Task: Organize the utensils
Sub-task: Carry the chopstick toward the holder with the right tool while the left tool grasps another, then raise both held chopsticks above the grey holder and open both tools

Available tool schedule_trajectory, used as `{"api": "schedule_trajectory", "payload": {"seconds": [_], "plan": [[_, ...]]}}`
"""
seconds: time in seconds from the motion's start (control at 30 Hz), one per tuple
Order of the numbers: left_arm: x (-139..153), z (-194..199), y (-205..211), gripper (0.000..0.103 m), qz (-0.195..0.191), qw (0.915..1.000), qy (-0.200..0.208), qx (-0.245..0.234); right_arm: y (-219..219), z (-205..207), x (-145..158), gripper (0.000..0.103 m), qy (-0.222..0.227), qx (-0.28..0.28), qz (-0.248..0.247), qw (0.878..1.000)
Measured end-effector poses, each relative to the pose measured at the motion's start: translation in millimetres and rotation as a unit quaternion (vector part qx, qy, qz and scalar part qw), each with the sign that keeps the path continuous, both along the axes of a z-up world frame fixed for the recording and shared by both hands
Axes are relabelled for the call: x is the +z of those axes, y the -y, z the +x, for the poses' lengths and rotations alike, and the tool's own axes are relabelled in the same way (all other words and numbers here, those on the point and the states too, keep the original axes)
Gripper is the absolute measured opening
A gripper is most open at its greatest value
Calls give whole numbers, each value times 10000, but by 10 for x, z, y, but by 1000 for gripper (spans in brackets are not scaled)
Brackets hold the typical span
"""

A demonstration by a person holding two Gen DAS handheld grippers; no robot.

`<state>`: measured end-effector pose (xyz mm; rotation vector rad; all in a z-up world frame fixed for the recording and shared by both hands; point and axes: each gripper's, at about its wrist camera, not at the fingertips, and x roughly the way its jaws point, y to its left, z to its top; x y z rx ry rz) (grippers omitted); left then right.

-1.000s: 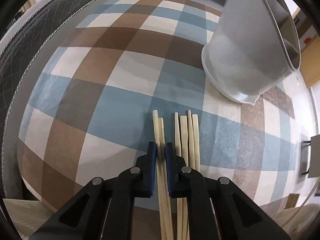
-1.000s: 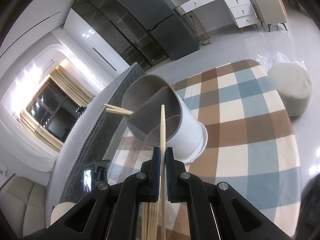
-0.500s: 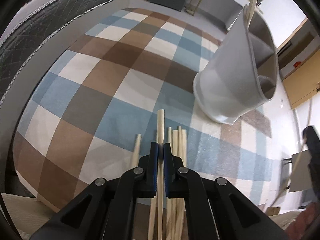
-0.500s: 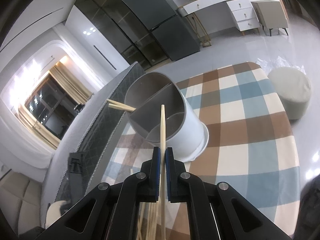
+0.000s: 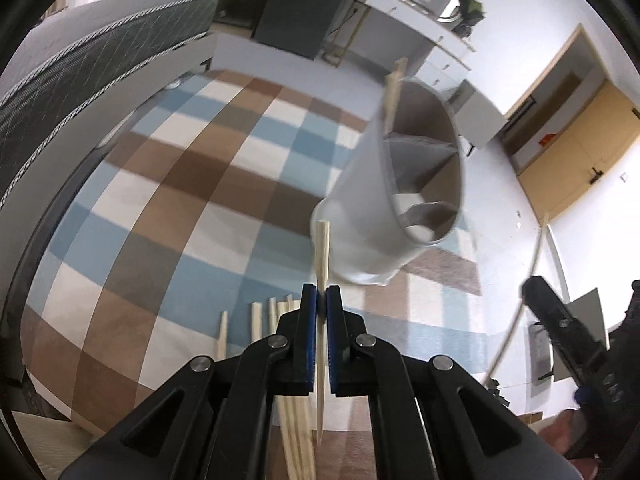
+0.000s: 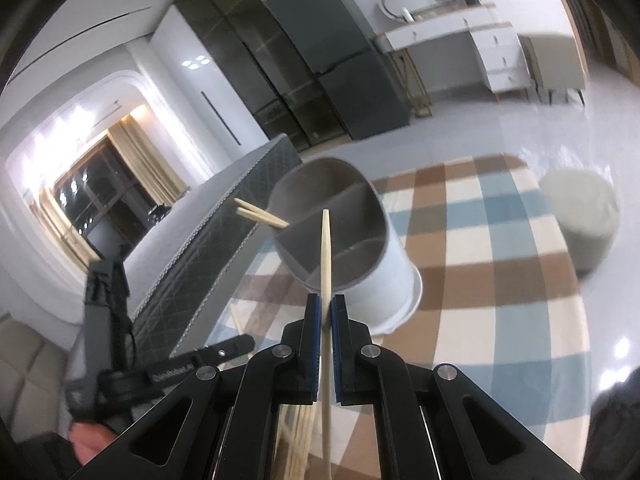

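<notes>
Left gripper (image 5: 321,304): clamps chopstick (image 5: 322,256) above loose chopsticks (image 5: 256,322), rug open leftward | Right gripper (image 6: 326,310): clamps stick (image 6: 326,256) before holder (image 6: 340,232) | Right view only: pouf (image 6: 580,216) near rug edge.

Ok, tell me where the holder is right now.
The holder stands on the checked rug, centre of the right wrist view, just beyond the chopstick in the right gripper.

Two wrist fisheyes angled floorward, sharing the holder (image 5: 400,184) (perhaps slightly blurred).
</notes>
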<state>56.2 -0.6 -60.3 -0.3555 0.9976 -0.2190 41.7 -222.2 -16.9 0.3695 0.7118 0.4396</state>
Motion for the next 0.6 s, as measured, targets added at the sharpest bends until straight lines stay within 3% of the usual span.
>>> {"api": "schedule_trajectory", "payload": {"seconds": [0.27, 0.43, 0.6], "plan": [[396, 15, 19, 0, -331, 9986, 304, -274, -161, -101, 292, 4, 888, 106, -357, 9954], [669, 94, -22, 0, -633, 9963, 443, -368, -155, 23, 414, 4, 994, 48, -442, 9941], [1072, 204, -114, 0, -972, 9908, 891, -307, -197, 173, 637, 4, 1246, 166, -611, 9902]]}}
